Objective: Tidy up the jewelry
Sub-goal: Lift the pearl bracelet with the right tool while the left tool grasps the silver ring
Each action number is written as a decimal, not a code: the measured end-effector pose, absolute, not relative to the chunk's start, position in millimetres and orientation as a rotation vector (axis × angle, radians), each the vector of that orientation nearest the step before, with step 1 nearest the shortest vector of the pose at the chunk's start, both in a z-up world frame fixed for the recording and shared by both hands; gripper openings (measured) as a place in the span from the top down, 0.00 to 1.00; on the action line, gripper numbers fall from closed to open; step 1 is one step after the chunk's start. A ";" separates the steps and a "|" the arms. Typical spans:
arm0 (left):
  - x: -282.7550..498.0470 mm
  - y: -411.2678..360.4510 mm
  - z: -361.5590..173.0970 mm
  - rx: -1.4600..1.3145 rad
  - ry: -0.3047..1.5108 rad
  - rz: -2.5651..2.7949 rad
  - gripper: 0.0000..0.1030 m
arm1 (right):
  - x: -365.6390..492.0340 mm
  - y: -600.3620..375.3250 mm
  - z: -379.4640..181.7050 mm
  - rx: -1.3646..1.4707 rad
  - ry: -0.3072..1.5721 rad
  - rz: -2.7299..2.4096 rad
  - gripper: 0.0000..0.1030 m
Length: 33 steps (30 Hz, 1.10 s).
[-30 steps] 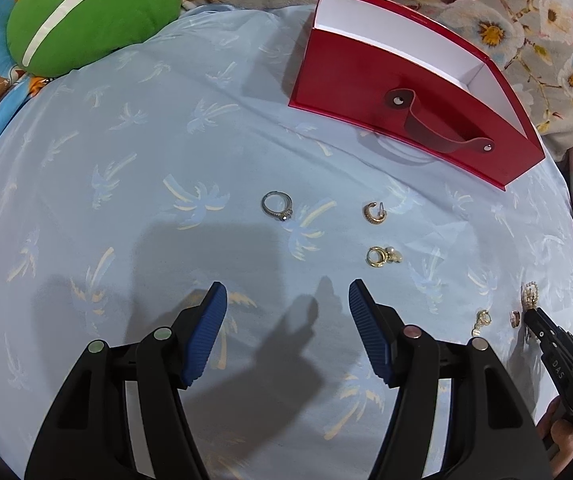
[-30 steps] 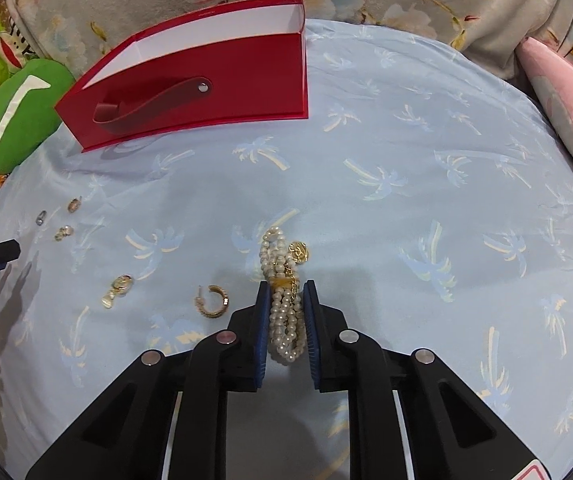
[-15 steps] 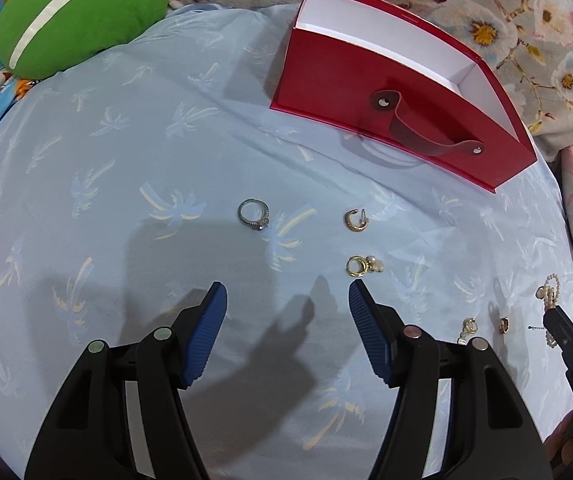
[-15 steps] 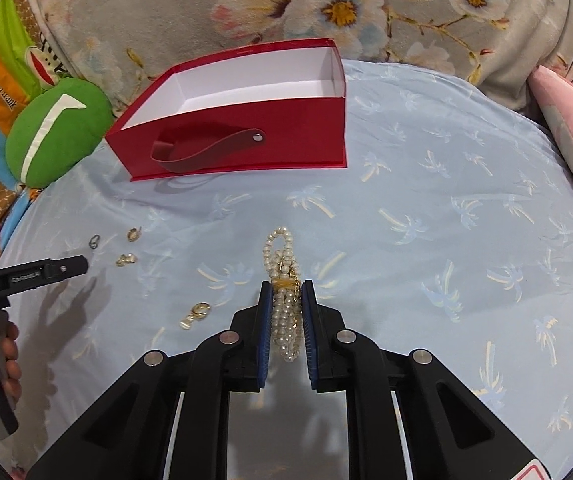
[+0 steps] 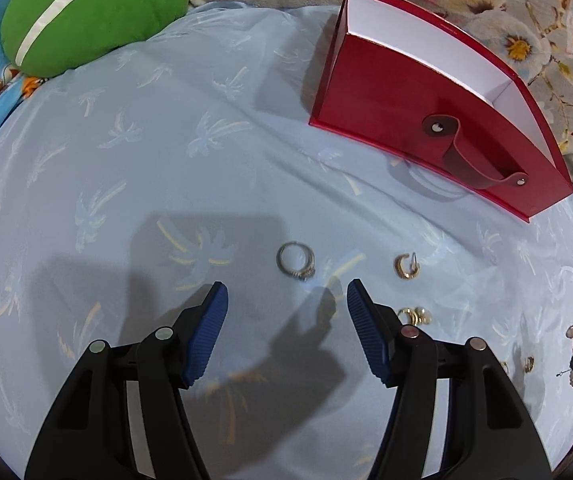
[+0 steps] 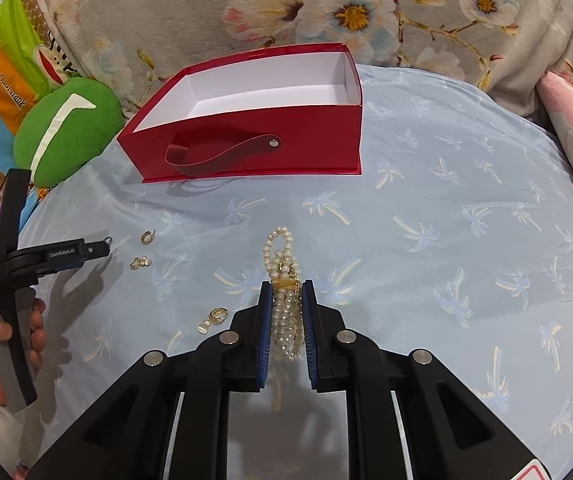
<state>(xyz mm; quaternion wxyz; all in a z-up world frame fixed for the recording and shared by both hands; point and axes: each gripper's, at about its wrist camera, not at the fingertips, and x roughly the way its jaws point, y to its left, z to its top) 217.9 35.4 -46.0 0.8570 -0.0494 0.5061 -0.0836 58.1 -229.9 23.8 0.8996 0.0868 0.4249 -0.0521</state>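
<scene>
Several loops of a pearl necklace [image 6: 284, 280] sit bundled between the blue pads of the right gripper [image 6: 284, 292], which is closed down on the strands near a gold clasp; the free loops poke out ahead of the fingertips, above the blue palm-print cloth [image 6: 446, 220]. Judging by its look, the bundle is light, limp and slippery, so a hold across the bunched middle, where the strands pack together, should keep beads from sliding out; squeezing hard near the clasp risks straining the string.

Just beyond it stands the open red box [image 6: 246, 148], its white inside showing no jewelry, a likely place for the pearls.

Over on the left, the left gripper [image 5: 287, 296] hangs with its jaws spread wide and nothing between them, just short of a ring [image 5: 296, 260]. That ring is small, hard and flat on soft cloth, so pinching across its band seems best. A gold hoop earring [image 5: 406, 266] lies beside it.
</scene>
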 end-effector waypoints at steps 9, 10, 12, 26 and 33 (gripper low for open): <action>230.7 24.8 -45.9 -0.049 1.037 -0.186 0.80 | 65.2 -226.5 21.0 0.182 0.887 -0.099 0.87; 230.7 25.3 -46.1 -0.053 1.038 -0.192 0.81 | 66.2 -226.1 20.6 0.182 0.888 -0.098 0.87; 229.5 26.4 -46.4 -0.060 1.035 -0.205 0.81 | 68.3 -225.5 19.5 0.183 0.890 -0.095 0.87; 192.0 24.8 -10.0 -0.082 0.988 -0.287 0.82 | 69.8 -215.2 40.7 0.182 0.834 -0.060 0.87; 175.1 15.6 25.9 -0.085 0.931 -0.340 0.82 | 64.5 -210.5 64.0 0.172 0.775 -0.042 0.87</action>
